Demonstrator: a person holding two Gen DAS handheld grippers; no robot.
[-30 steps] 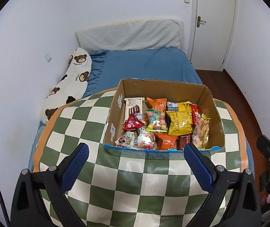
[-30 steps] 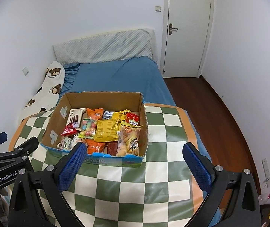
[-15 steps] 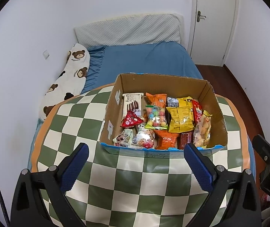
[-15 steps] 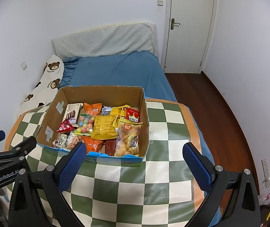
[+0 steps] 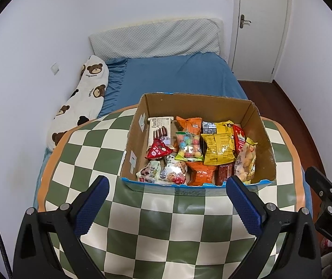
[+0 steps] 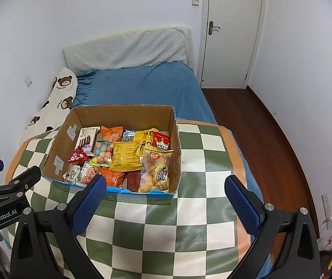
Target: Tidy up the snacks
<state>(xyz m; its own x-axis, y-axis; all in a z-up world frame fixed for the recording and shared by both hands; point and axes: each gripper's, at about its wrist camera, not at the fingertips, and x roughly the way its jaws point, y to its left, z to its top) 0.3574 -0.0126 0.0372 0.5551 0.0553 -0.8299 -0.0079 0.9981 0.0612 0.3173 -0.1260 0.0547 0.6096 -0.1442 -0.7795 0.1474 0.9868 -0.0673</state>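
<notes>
While both tools hung above the near part of the table, the following was recorded.

Location of snacks: all visible packets lay inside the cardboard box [image 5: 262,137], which stood on the green-and-white checked tablecloth [image 5: 156,223]; none lay loose on the cloth.
Stage: packets in the box fitted either a finished gathering or a stock waiting to be sorted out; the views did not settle which.
Left gripper [image 5: 167,203]: jaws spread wide, nothing between them, short of the box's near wall.
Right gripper [image 6: 166,202]: likewise spread and empty, near the box's front right corner.
Yellow crisp bag [image 5: 217,148]: judged light, puffed and crushable; best pinched at a crimped end seal, not across the belly.
Candy ball bag [image 5: 189,146]: clear film, probably slippery, contents loose; top seam judged the safest hold.
Franzzi biscuit pack [image 5: 160,131]: flat and stiffer, leaning by the left wall; judged to take a grip across its narrow width.
Red triangular pouch [image 5: 158,151]: small, lying on top, a corner free to grasp.
Pale puffed-snack bag [image 6: 156,169]: tall, soft, against the right wall; contents judged fragile.
Orange packet [image 5: 199,174]: partly buried beneath others; a grip there judged likely to drag its neighbours.
Box: corrugated, light, rim ragged; walls limit a sideways approach.
</notes>
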